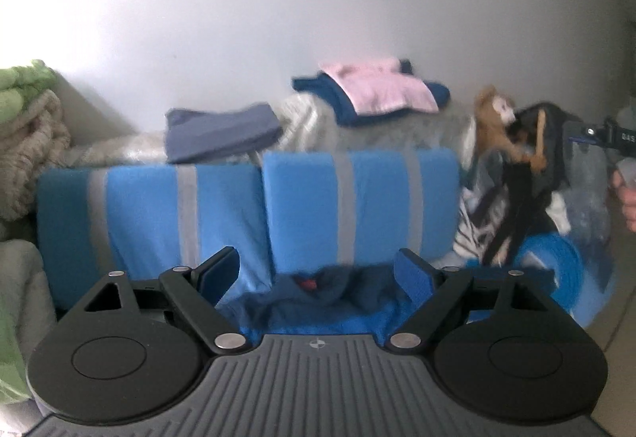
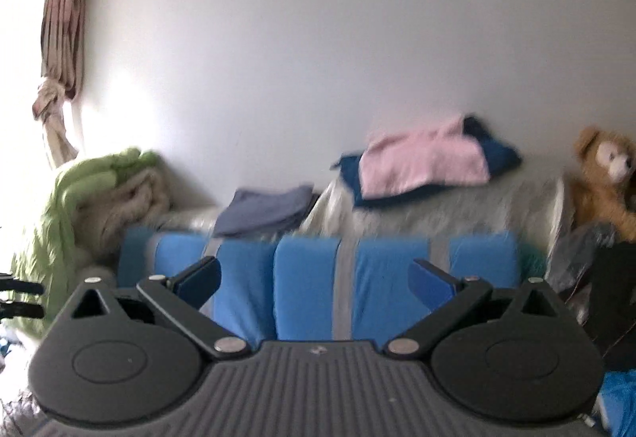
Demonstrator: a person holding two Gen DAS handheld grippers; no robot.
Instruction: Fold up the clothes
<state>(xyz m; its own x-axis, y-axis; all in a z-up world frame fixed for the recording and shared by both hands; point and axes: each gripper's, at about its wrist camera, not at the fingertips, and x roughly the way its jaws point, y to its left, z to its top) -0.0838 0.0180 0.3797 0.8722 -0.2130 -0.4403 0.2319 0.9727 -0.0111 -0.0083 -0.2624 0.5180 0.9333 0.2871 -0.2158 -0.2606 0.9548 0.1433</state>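
Both tongs, the left tongs [image 1: 316, 272] and the right tongs [image 2: 316, 280], stand with their jaws wide apart and grip nothing. Just below your left tongs lies a crumpled dark blue garment [image 1: 318, 298], unfolded, on bright blue cloth. Beyond it hangs the blue striped cloth [image 1: 258, 206], draped in two panels with grey bands. Farther back, a grey-blue folded piece [image 1: 220, 134] sits on the left, and a pink folded piece [image 1: 385, 89] rests on a navy one [image 1: 338, 99] to the right; you may judge these finished. At far right a loose heap [image 1: 516, 198] beside a stuffed bear [image 1: 495, 119] appears left to fold.
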